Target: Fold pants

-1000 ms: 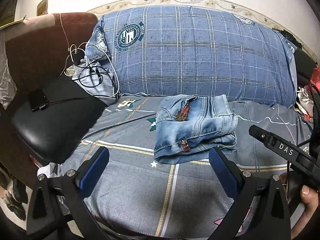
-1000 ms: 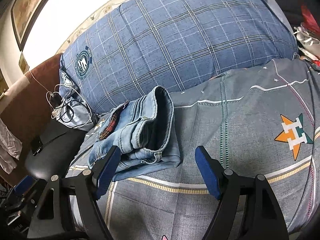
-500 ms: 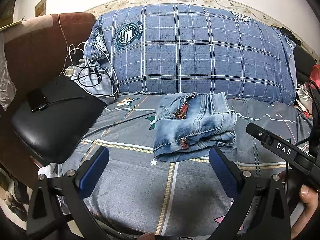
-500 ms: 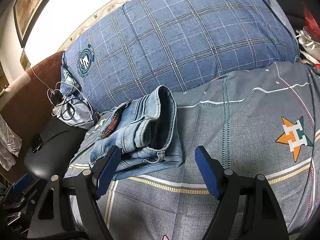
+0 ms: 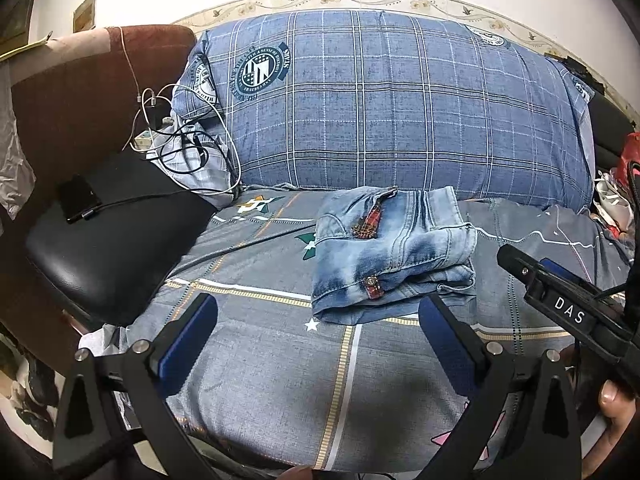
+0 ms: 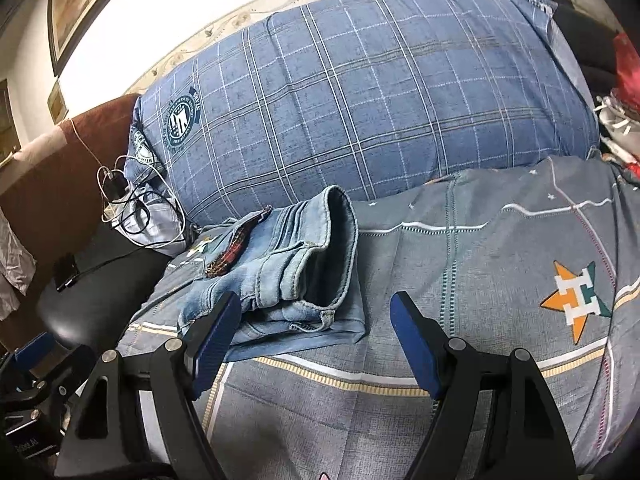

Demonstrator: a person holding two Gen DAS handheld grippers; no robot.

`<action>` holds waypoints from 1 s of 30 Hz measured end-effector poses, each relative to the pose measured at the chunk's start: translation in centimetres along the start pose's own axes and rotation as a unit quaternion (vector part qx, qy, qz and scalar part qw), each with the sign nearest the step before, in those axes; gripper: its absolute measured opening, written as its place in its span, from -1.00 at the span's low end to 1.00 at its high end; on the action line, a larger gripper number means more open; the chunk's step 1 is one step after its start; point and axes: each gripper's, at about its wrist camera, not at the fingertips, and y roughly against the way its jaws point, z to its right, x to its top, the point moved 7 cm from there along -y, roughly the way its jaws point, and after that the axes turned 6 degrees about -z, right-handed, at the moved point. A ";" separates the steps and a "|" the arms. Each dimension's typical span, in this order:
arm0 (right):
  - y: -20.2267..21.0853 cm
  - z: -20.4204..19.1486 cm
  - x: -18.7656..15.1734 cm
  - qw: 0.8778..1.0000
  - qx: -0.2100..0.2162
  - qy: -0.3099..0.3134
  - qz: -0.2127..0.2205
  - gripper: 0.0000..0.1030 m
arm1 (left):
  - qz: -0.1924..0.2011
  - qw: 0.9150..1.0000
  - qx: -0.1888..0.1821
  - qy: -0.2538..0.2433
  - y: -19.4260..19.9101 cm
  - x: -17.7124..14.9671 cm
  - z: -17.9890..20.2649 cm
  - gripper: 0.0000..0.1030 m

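— Two views to go through. What does the left wrist camera show?

— Folded denim pants (image 5: 390, 252) lie in a compact bundle on a grey patterned bedsheet (image 5: 260, 360), just in front of a large blue plaid pillow (image 5: 400, 112). The left gripper (image 5: 316, 328) hangs above the sheet near the bundle's front edge, its blue pads spread wide and holding nothing. Part of the right gripper (image 5: 560, 304), marked DAS, juts in at the right edge. A tangle of charging cables (image 5: 180, 140) sits left of the pillow, and a phone (image 5: 78, 198) rests on a black cushion (image 5: 104, 248) beside the bed

— And the right wrist camera?

— Same pants (image 6: 280, 268), seen from the side: stacked layers, a folded edge standing up, a plaid patch on top. The right gripper (image 6: 316, 336) is also spread wide and empty; its left pad overlaps the bundle's near corner in the frame, though contact cannot be judged. The sheet (image 6: 460, 264) carries an orange and green star logo (image 6: 576, 300) to the right, well apart from the pants. The plaid pillow (image 6: 360, 100) fills the background, cables (image 6: 132, 204) at its left end
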 end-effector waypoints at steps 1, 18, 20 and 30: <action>0.2 -0.1 0.0 1.000 -0.003 0.003 0.004 0.51 | 0.001 1.000 0.001 -0.001 0.0 0.0 0.0 0.96; 0.6 -0.5 0.1 0.999 -0.015 0.023 0.016 0.51 | 0.007 1.000 0.007 0.002 0.1 0.0 -0.5 0.96; 0.6 -0.5 0.2 0.999 -0.015 0.024 0.016 0.51 | 0.007 1.000 0.007 0.003 0.1 0.0 -0.5 0.96; 0.5 -0.5 0.1 0.999 -0.017 0.024 0.016 0.51 | 0.006 1.000 0.006 0.003 0.1 0.0 -0.4 0.96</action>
